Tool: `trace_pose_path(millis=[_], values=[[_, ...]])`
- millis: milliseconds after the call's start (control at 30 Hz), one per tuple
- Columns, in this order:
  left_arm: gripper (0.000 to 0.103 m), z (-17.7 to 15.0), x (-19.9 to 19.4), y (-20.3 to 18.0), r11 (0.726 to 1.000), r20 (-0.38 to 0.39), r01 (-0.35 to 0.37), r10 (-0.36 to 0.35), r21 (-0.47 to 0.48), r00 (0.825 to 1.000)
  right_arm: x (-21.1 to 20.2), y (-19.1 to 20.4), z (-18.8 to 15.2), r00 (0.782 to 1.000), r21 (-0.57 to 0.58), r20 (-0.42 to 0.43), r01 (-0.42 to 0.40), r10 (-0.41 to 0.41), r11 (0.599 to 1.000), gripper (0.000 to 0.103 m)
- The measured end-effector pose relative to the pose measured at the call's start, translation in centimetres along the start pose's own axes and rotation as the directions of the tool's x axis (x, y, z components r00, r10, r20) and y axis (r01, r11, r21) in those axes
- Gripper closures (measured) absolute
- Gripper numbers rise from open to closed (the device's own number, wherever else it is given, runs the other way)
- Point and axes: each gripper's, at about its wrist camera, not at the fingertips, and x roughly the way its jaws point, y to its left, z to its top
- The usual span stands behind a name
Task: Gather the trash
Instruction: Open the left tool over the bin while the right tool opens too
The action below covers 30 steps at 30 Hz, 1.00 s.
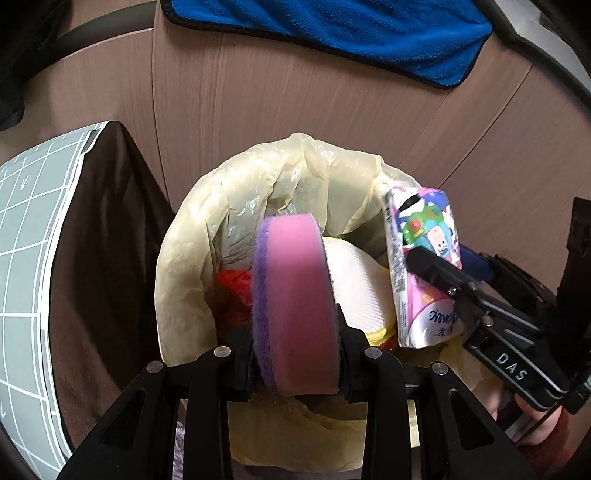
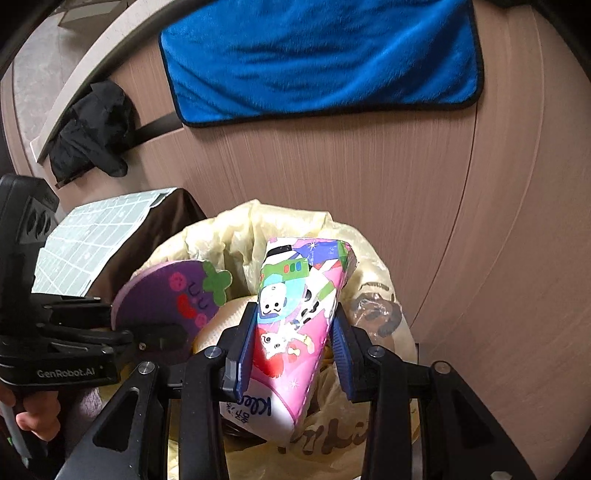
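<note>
My left gripper [image 1: 295,365] is shut on a pink and purple eggplant-shaped sponge [image 1: 295,306] and holds it over the trash bin lined with a pale yellow bag [image 1: 192,236]. The sponge's purple face [image 2: 170,299] shows in the right wrist view. My right gripper [image 2: 291,347] is shut on a colourful cartoon tissue pack [image 2: 295,314], held over the bin's right side. That pack [image 1: 421,258] and the right gripper [image 1: 443,277] show at the right of the left wrist view. Inside the bin lie white paper [image 1: 362,288] and a red item [image 1: 232,291].
A blue towel [image 1: 332,33] hangs on the wood-grain wall panel [image 1: 258,122] behind the bin. A table with a grey gridded mat [image 1: 33,229] and brown cloth stands to the left. A black garment [image 2: 92,129] hangs at the far left.
</note>
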Motion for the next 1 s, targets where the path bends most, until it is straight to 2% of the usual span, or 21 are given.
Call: trace_pose_path(millis=[200,367,567,633,767,1000], values=[[0.068,0.5,0.2,0.5,0.999,0.008,0.028,-0.028,-0.023,1.000,0.7,0.7,-0.2,1.000,-0.030,-0.018,0.024,-0.024,0.999,0.068],[0.060,0.7,-0.4,1.1,0.997,0.026,0.057,-0.056,-0.055,0.998,1.0,0.7,-0.2,0.999,-0.022,-0.029,0.028,-0.029,0.999,0.068],[0.057,1.1,-3.1,1.6,0.993,0.118,0.087,-0.077,-0.082,0.990,0.8,0.7,-0.1,0.999,-0.008,-0.043,0.025,-0.025,1.000,0.063],[0.056,0.7,-4.6,1.8,0.994,0.162,0.066,-0.051,-0.086,0.985,0.5,0.7,-0.2,0.999,0.010,-0.049,0.016,-0.015,1.000,0.059],[0.055,-1.0,-8.1,1.9,0.997,0.252,-0.031,0.047,-0.064,0.967,-1.8,1.0,-0.3,0.999,0.043,-0.002,0.044,-0.044,0.998,0.047],[0.055,-6.7,-14.5,1.9,0.990,0.354,-0.128,0.139,-0.056,0.925,-8.2,2.8,-1.4,0.997,0.145,0.060,0.035,-0.045,0.989,0.046]])
